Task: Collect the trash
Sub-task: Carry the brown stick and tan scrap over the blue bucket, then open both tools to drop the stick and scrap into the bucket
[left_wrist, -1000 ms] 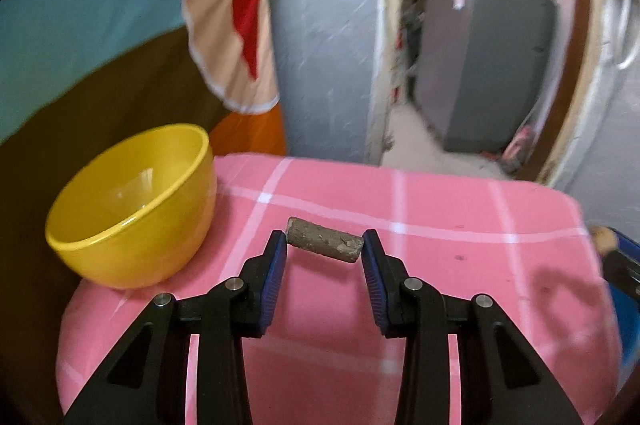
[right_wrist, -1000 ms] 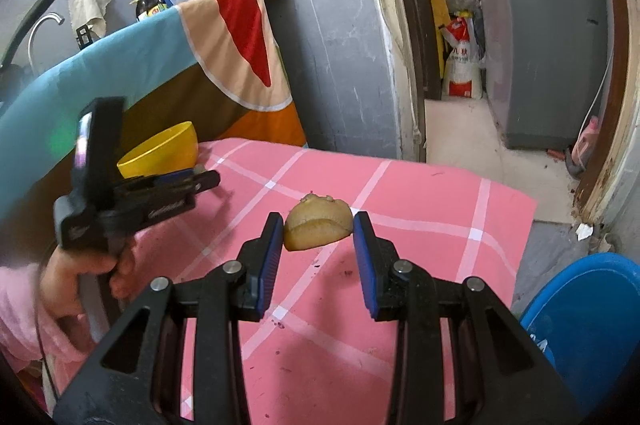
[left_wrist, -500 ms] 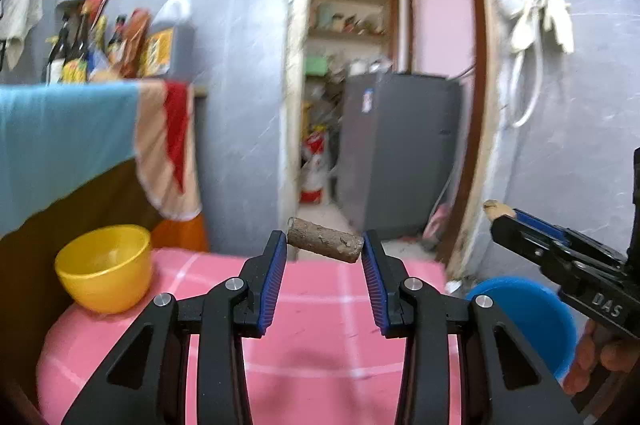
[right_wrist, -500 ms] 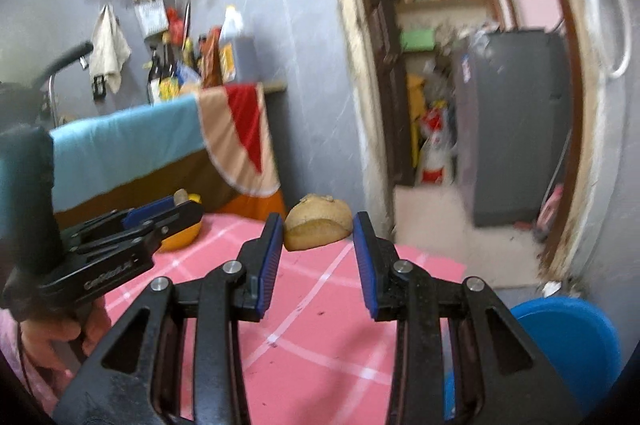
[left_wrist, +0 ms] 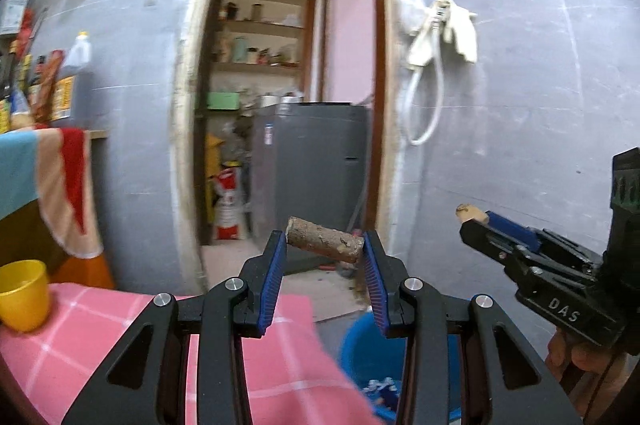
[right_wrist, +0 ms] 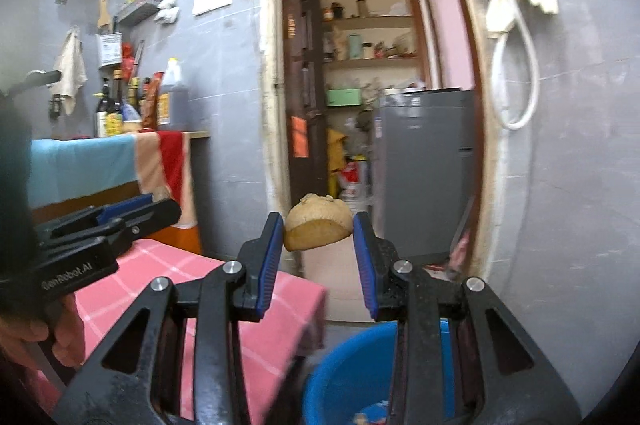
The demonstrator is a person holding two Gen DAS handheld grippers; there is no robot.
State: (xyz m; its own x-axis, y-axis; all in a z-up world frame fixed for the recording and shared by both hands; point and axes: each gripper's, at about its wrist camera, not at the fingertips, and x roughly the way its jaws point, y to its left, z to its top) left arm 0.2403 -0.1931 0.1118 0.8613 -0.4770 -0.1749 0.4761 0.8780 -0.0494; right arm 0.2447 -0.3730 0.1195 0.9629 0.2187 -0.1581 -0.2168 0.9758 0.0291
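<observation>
My left gripper (left_wrist: 325,245) is shut on a brown stick piece (left_wrist: 325,239), held in the air past the edge of the pink checked table (left_wrist: 100,345). My right gripper (right_wrist: 318,231) is shut on a tan potato piece (right_wrist: 318,227), held above a blue bin (right_wrist: 352,377). The blue bin also shows in the left wrist view (left_wrist: 360,357), low and right of the table, with scraps inside. The right gripper shows in the left wrist view (left_wrist: 476,221) at the right. The left gripper shows in the right wrist view (right_wrist: 160,203) at the left.
A yellow bowl (left_wrist: 22,295) stands on the table's far left. A cloth-draped counter (right_wrist: 100,161) with bottles (right_wrist: 112,105) is behind it. An open doorway (left_wrist: 288,129) leads to a grey appliance (left_wrist: 312,165). Grey wall (left_wrist: 520,105) with a hanging hose is to the right.
Both grippers have lifted from the table and swung right toward the blue bin, still holding their pieces. The yellow bowl has slid to the far left of the view.
</observation>
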